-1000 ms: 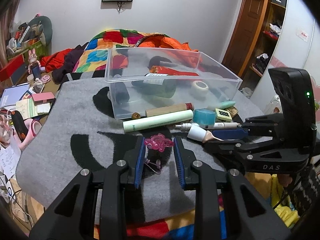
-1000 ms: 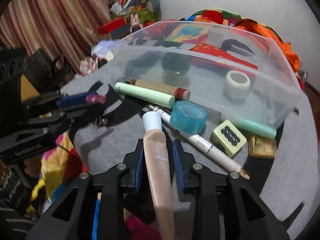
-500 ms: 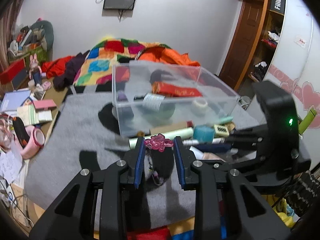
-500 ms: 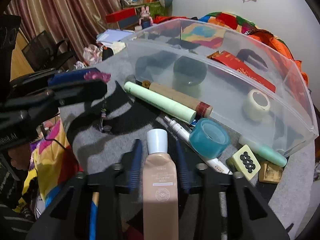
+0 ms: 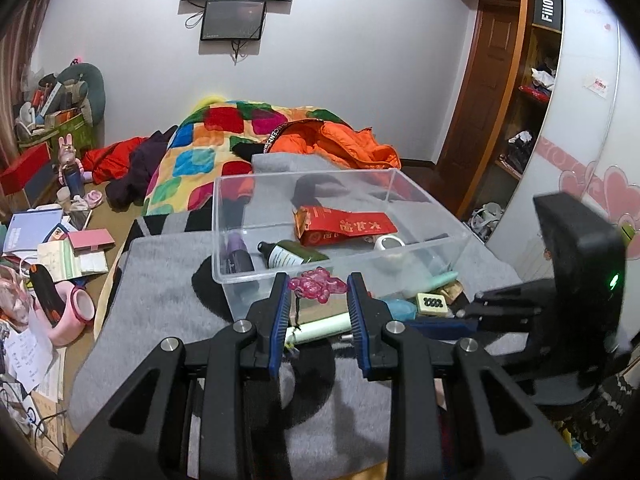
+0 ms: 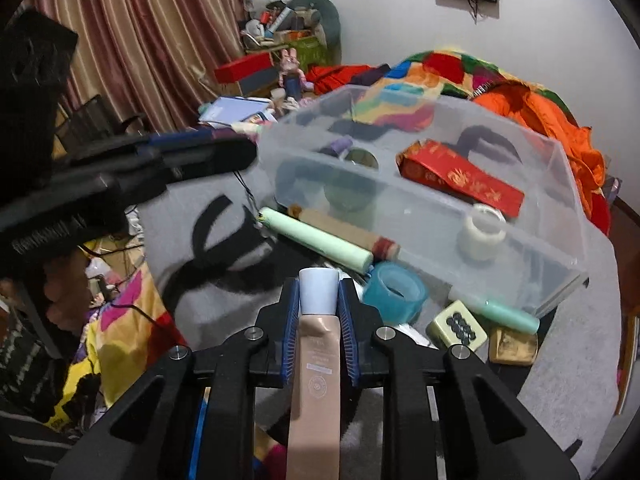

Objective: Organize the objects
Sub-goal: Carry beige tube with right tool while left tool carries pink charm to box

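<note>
A pink bead charm (image 5: 317,286) with a thin cord hanging under it is pinched between the tips of my left gripper (image 5: 318,280), in the air just before the clear plastic bin (image 5: 420,196). My right gripper (image 6: 318,286) has a beige tube (image 6: 316,360) with a white cap lying lengthwise between its jaws. The jaws are closing and the blue pads press on the cap end. The bin (image 6: 400,184) holds a red packet (image 5: 344,226), a green bottle (image 5: 292,254), a dark bottle (image 5: 238,256) and a white tape roll (image 5: 388,244).
On the grey blanket (image 5: 160,280) before the bin lie a pale green tube (image 6: 316,240), a brown roll (image 6: 344,232), a teal tape roll (image 6: 396,292), a green tile (image 6: 458,326), a gold block (image 6: 512,346) and a mint pen (image 6: 508,312). Clutter covers the floor at the left.
Both grippers have risen. The pink charm came up off the blanket toward the bin. The right jaws narrowed onto the beige tube, which now rides up with them.
</note>
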`<act>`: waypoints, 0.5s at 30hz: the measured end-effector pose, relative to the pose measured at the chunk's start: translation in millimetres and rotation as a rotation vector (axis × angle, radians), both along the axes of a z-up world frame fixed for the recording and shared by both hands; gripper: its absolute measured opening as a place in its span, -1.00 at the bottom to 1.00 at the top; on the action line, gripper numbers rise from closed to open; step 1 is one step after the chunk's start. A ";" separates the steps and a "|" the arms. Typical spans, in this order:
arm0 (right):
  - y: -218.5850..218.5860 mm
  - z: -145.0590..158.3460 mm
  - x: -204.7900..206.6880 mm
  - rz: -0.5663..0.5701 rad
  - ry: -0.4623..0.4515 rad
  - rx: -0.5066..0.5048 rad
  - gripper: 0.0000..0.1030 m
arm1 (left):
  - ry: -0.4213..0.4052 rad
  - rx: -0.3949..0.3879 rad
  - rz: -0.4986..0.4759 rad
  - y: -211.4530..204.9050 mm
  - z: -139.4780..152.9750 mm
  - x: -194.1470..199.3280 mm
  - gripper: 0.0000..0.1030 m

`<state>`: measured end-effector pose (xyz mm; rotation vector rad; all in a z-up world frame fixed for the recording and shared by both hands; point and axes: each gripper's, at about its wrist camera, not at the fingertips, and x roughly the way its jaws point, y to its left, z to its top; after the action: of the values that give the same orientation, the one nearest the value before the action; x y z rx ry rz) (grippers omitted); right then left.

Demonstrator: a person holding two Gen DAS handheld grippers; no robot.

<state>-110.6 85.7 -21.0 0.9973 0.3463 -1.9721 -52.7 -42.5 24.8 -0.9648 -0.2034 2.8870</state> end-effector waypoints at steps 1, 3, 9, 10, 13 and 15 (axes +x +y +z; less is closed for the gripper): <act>0.7 -1.7 0.3 -0.003 0.003 0.003 -0.64 | 0.006 -0.002 0.000 -0.5 3.4 -1.3 -0.45; 2.2 -4.0 0.6 0.001 -0.013 -0.003 -0.58 | 0.018 -0.007 0.000 -1.5 9.9 -4.7 -0.45; -2.7 -17.1 3.2 0.025 -0.035 0.028 -0.27 | 0.043 -0.028 0.024 -5.8 28.2 -24.4 -0.45; -3.9 -19.5 3.4 0.027 -0.029 0.038 -0.27 | 0.043 -0.028 0.028 -6.4 30.0 -28.6 -0.45; -7.9 -28.6 1.1 0.026 -0.031 0.070 -0.27 | 0.038 -0.025 0.032 -7.0 32.3 -39.3 -0.45; -8.0 -34.7 -1.1 0.020 -0.034 0.073 -0.27 | 0.035 -0.026 0.033 -6.8 32.4 -43.8 -0.45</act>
<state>-111.7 77.7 -55.7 1.0687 0.4106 -1.9345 -96.5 -49.3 57.2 -0.9225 -0.1813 2.9413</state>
